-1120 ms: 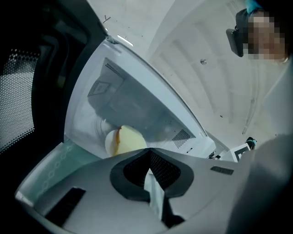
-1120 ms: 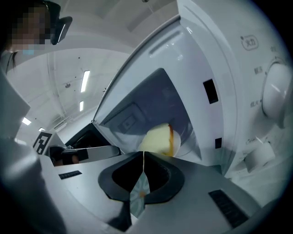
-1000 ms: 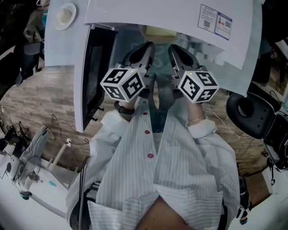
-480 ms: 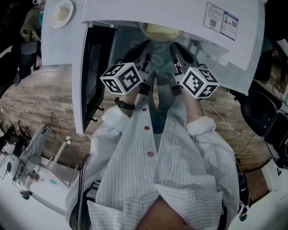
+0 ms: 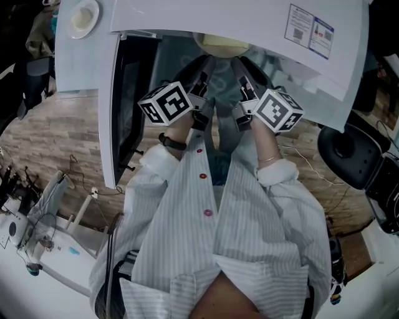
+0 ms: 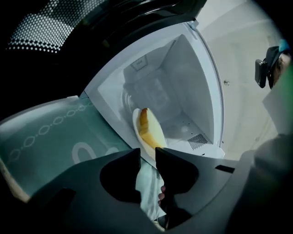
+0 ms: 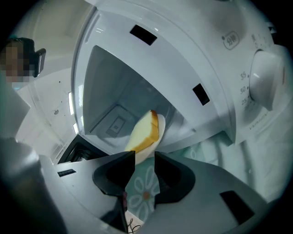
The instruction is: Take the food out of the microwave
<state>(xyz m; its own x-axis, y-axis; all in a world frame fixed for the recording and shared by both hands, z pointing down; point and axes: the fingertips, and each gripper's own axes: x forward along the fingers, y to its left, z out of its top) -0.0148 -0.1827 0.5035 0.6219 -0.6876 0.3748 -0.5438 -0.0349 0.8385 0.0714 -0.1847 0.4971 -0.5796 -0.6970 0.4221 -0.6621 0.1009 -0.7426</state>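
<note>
A white plate (image 5: pixel 221 43) with a slice of yellow bread (image 6: pixel 147 128) lies in the mouth of the open white microwave (image 5: pixel 249 19). Both grippers reach in side by side toward its near rim. My left gripper (image 6: pixel 147 153) has just been opening its jaws; the plate's rim (image 6: pixel 137 137) sits at the gap between the tips and the pads do not press it. My right gripper (image 7: pixel 145 155) also shows a clear gap, with the plate (image 7: pixel 161 128) and bread (image 7: pixel 144 132) just past its tips. In the head view the left gripper (image 5: pixel 204 62) and right gripper (image 5: pixel 240 65) flank the plate.
The microwave door (image 5: pixel 87 93) stands swung open at the left. A teal patterned cloth (image 7: pixel 142 192) covers the surface before the oven. The control dial (image 7: pixel 268 80) is at the right. A small white dish (image 5: pixel 84 15) sits at upper left, a black chair (image 5: pixel 349 156) at right.
Both grippers have pushed farther into the microwave mouth and rolled, their marker cubes turning. The plate has stayed where it was.
</note>
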